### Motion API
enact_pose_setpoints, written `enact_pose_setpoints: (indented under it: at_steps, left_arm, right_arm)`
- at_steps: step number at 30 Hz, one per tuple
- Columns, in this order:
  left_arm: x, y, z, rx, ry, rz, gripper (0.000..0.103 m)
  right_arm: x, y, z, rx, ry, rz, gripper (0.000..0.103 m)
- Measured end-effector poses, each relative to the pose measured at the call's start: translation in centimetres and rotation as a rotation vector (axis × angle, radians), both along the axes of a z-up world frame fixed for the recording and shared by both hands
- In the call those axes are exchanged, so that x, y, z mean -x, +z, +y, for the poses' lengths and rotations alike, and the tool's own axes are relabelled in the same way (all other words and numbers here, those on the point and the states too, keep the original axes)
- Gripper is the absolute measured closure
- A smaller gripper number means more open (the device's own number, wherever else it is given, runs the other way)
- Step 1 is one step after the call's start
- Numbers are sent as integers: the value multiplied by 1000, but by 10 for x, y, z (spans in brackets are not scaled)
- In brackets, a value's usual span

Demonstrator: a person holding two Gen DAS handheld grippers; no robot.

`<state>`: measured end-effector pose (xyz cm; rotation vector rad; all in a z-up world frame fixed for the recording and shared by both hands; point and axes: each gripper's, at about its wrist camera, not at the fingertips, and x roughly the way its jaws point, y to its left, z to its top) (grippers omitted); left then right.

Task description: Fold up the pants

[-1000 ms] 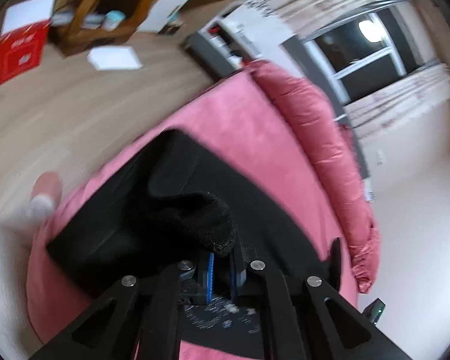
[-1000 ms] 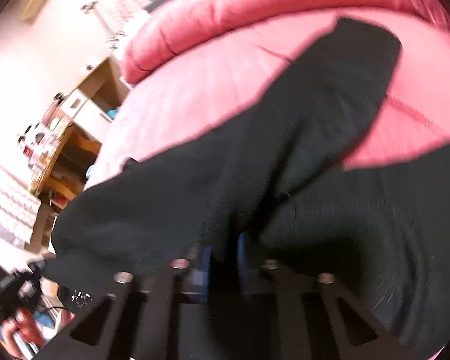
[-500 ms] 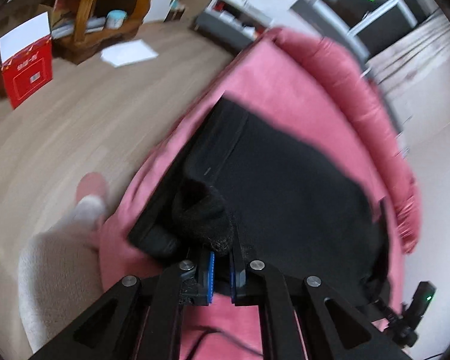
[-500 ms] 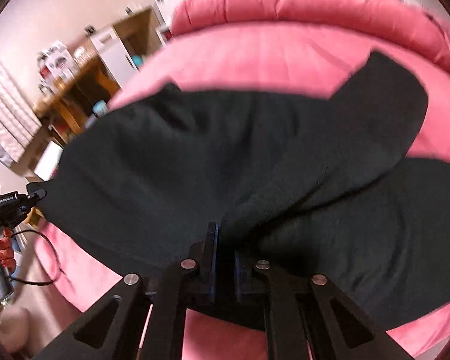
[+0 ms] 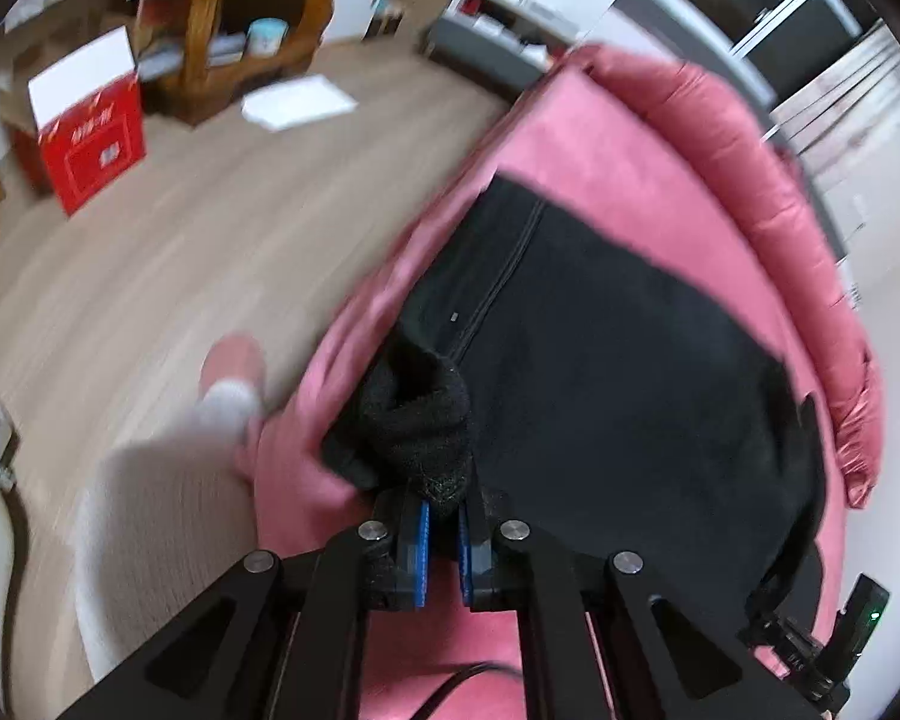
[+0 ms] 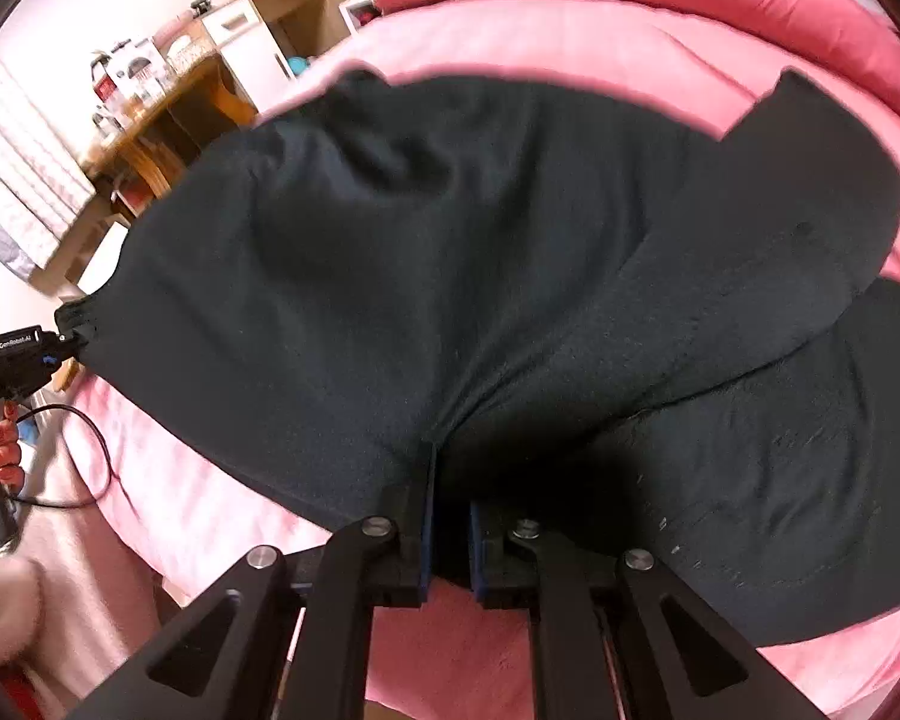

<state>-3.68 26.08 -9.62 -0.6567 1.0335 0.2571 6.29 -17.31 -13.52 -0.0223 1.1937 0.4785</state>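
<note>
Pink round bed [image 5: 618, 180] w/ a padded rim takes up most of both views, wood floor [image 5: 150, 276] off to one side, and my black pants [image 6: 450, 252] lie spread across the mattress, partly doubled over. My left gripper [image 5: 442, 531] is clenched on a bunched knit corner at the bed's edge, my right gripper [image 6: 448, 531] is clamped on the cloth edge nearest me; to do this well I'd keep both pinches level, equal tension, so the edge stays straight, then lay it down flat, no dragging. Long axis prob. runs gripper to gripper, along the near side of the bed; which end is the waist I can't tell.
</note>
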Motion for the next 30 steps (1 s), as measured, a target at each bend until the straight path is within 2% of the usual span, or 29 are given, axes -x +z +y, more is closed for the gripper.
enact_pose_setpoints:
  at_steps: [2, 4, 8, 10, 13, 15, 18, 19, 21, 23, 26, 30]
  left_arm:
    - [-3, 7, -2, -25, 1, -12, 93]
    - [2, 19, -2, -33, 38, -78, 84]
    - [21, 39, 8, 3, 137, -206, 77]
    - [30, 54, 11, -36, 196, -264, 77]
    - [43, 79, 15, -153, 274, -327, 77]
    - [43, 88, 13, -163, 274, -360, 76]
    - [26, 87, 1, -150, 196, -359, 74]
    - [15, 83, -8, -150, 151, -344, 74]
    - [-8, 71, -28, -133, 48, -305, 74]
    - [-32, 57, -53, -125, -64, -268, 74]
    - [-58, 46, -91, -186, -190, -230, 74]
    - [-75, 29, -118, -240, -293, -189, 74]
  right_arm:
    - [-6, 4, -3, -4, -2, -17, 90]
    - [-3, 11, -3, -14, -7, -33, 90]
    - [4, 31, -9, 1, -8, -98, 83]
    - [9, 44, -13, -3, -21, -124, 82]
    - [16, 60, -34, 12, -69, -172, 81]
    - [14, 73, -44, 32, -106, -211, 81]
    - [-12, 95, -58, 63, -144, -271, 80]
    - [-19, 100, -61, 87, -153, -290, 76]
    - [-42, 111, -68, 138, -185, -327, 61]
    - [-75, 117, -71, 175, -224, -356, 50]
    - [-123, 114, -74, 232, -258, -339, 50]
    - [-194, 97, -74, 324, -305, -272, 50]
